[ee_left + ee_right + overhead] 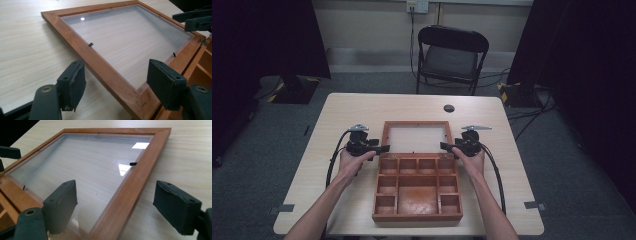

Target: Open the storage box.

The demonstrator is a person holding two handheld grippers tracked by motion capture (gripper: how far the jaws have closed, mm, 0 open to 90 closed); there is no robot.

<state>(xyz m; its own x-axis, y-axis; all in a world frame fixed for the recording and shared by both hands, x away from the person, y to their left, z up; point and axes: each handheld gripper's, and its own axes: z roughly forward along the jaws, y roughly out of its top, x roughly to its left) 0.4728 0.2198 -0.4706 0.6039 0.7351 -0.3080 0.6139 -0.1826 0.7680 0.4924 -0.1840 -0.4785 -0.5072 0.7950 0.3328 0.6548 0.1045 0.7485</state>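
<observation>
The hinged lid (416,138) of the wooden box (417,192) lies flat open on the desk (337,115). Its glazed panel is judged fragile and slippery, so the stiff wooden rails should be gripped. Left tongs (115,80) and right tongs (115,205) straddle opposite rails, gaping, nothing clamped
</observation>
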